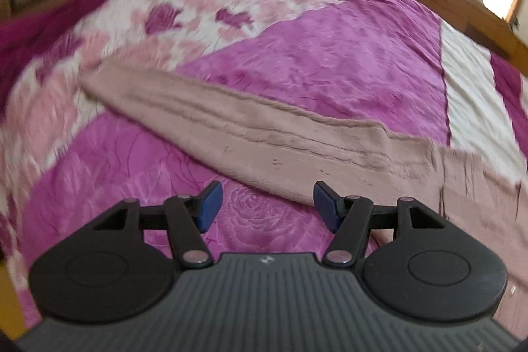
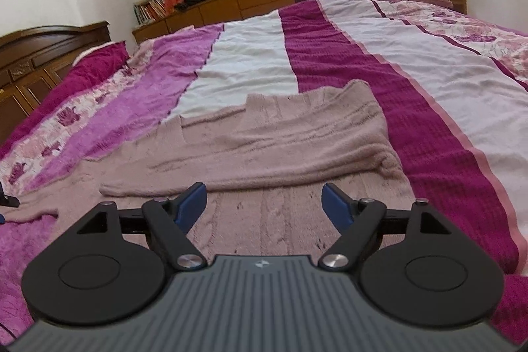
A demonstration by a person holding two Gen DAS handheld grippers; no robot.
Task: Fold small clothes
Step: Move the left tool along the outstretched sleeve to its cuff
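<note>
**Sweater half-folded, both tongs empty**

Sweater (image 2: 270, 141) lies flat on the bed (image 2: 346, 61), one sleeve (image 2: 231, 160) crossed over the body, the other sleeve (image 1: 250, 134) stretched out sideways on the blanket. Looks like that one is next to fold in. Left tongs (image 1: 265, 205) spread, hovering just short of its edge, holding nothing. Right tongs (image 2: 265, 203) spread over the hem, also empty. Both low and open, probably lining up a pinch.
</note>
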